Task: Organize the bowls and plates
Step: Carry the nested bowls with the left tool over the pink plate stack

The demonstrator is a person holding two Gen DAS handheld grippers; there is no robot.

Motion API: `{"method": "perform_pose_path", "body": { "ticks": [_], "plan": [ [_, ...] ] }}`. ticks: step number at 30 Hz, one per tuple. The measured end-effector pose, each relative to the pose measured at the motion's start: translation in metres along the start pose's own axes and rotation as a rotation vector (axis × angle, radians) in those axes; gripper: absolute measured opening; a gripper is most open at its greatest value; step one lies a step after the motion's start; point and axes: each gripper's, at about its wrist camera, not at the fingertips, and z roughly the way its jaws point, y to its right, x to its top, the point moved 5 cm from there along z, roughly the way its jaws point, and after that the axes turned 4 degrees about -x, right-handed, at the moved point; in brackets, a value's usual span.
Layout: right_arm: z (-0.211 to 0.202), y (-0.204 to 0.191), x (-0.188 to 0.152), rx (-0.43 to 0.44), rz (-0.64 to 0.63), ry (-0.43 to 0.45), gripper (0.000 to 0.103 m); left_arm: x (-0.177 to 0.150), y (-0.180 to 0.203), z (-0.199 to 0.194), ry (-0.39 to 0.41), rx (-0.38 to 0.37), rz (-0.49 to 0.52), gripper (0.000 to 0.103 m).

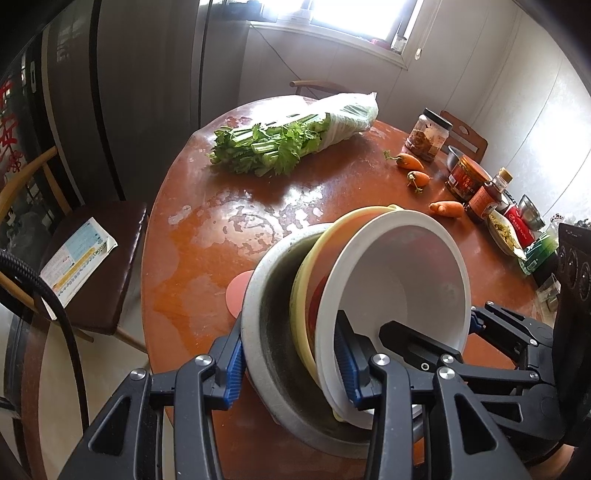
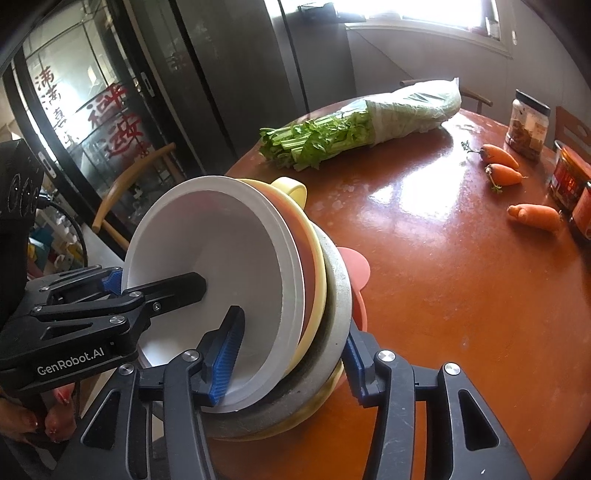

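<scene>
Stacked dishes are held tilted on edge above the round reddish-brown wooden table [image 1: 207, 236]: a white round bowl [image 1: 399, 280] nested in a yellow-rimmed dish [image 1: 303, 295], nested in a grey stone-like bowl [image 1: 266, 332]. The stack's lower edge is cut off behind the fingers in both views. The left gripper [image 1: 291, 363] is clamped across all three rims, and the right gripper [image 2: 290, 360] spans the same stack, though pad contact cannot be made out. A pink disc [image 2: 356, 266] is largely hidden behind the stack. Bagged green celery [image 1: 280, 140], three carrots [image 1: 417, 179] and jars [image 1: 428, 134] lie further back, under a bright window [image 1: 354, 18].
</scene>
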Motion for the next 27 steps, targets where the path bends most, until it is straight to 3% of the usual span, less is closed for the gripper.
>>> {"method": "perform_pose_path", "body": {
  "ticks": [14,27],
  "plan": [
    [-0.0040,0.0031,0.0022,-0.009,-0.002,0.014,0.052,0.0015,-0.0010,0.0042,-0.001,0.012,0.004,0.043],
    [-0.0093,0.0038,0.0059,-0.039,-0.010,0.027,0.060,0.0004,0.0005,-0.0028,0.007,0.004,0.008,0.043]
  ]
}}
